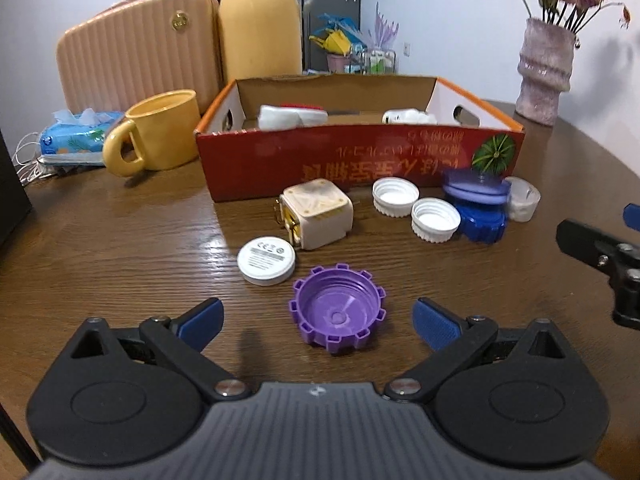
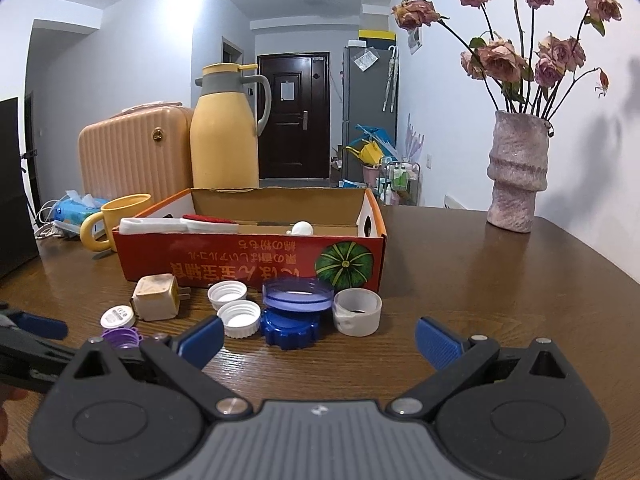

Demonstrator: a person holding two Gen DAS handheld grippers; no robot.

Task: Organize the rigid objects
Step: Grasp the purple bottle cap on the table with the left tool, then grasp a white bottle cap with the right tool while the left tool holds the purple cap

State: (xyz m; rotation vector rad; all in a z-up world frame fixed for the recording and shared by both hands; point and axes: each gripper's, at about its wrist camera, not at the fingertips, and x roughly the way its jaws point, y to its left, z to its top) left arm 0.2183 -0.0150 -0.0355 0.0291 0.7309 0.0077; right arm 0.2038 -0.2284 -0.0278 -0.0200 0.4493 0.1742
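Note:
My left gripper (image 1: 318, 318) is open, its blue pads on either side of a purple notched cap (image 1: 337, 314) lying mouth-up on the wooden table. Beyond it lie a white round disc (image 1: 266, 260), a cream plug adapter (image 1: 318, 216), two white screw caps (image 1: 395, 198) (image 1: 435, 219), a dark blue cap (image 1: 480, 222) with a translucent blue lid (image 1: 476, 187) on it, and a white ring cap (image 1: 521, 199). An open red cardboard box (image 1: 360, 160) behind them holds some white items. My right gripper (image 2: 319, 338) is open and empty, short of the dark blue cap (image 2: 290, 326).
A yellow mug (image 1: 154, 138), tissue pack (image 1: 76, 138), peach case (image 1: 138, 48) and yellow thermos (image 1: 260, 24) stand at the back left. A vase with dried roses (image 2: 516, 176) stands at the back right. My right gripper's finger shows in the left wrist view (image 1: 600, 252).

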